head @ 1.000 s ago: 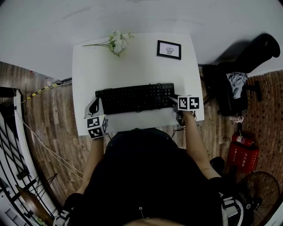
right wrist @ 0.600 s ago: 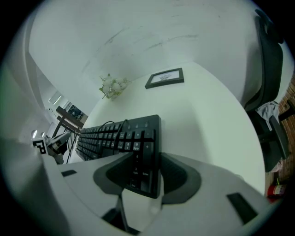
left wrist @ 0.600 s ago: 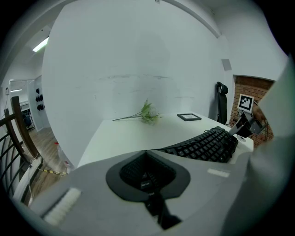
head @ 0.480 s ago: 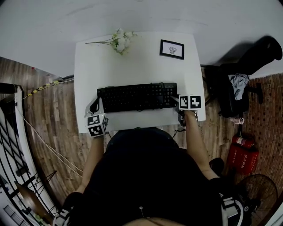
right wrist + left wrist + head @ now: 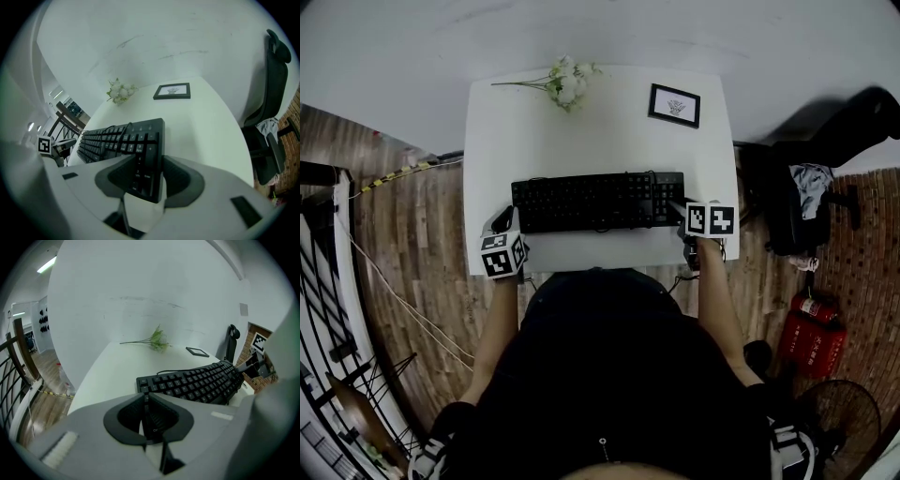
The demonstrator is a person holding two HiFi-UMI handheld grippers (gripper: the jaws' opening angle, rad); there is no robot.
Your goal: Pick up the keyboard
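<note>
Black keyboard (image 5: 598,202) lies across the middle of the white table (image 5: 581,141), nearer the table's front edge, gripped at both ends. The right gripper (image 5: 150,161) is clamped on the number-pad end, one pad on the keys and one beneath. The left gripper (image 5: 144,401) is pinched almost together on the thin opposite end, a corner key's lettering showing between its pads. The right end appears to sit slightly off the table.

Both holds are narrow bites on a long board. Should one hand rise faster than the other, the board could twist and slide out of the pads. Its cable (image 5: 179,370), trailing from the back edge, could drag or catch. Flowers (image 5: 567,84) and a picture frame (image 5: 675,105) at the table's back edge look well clear.

Only the head view shows both grippers and the whole table at once. Only the gripper views show the pads' bite, and the right one alone shows the cable looped over the keys.
</note>
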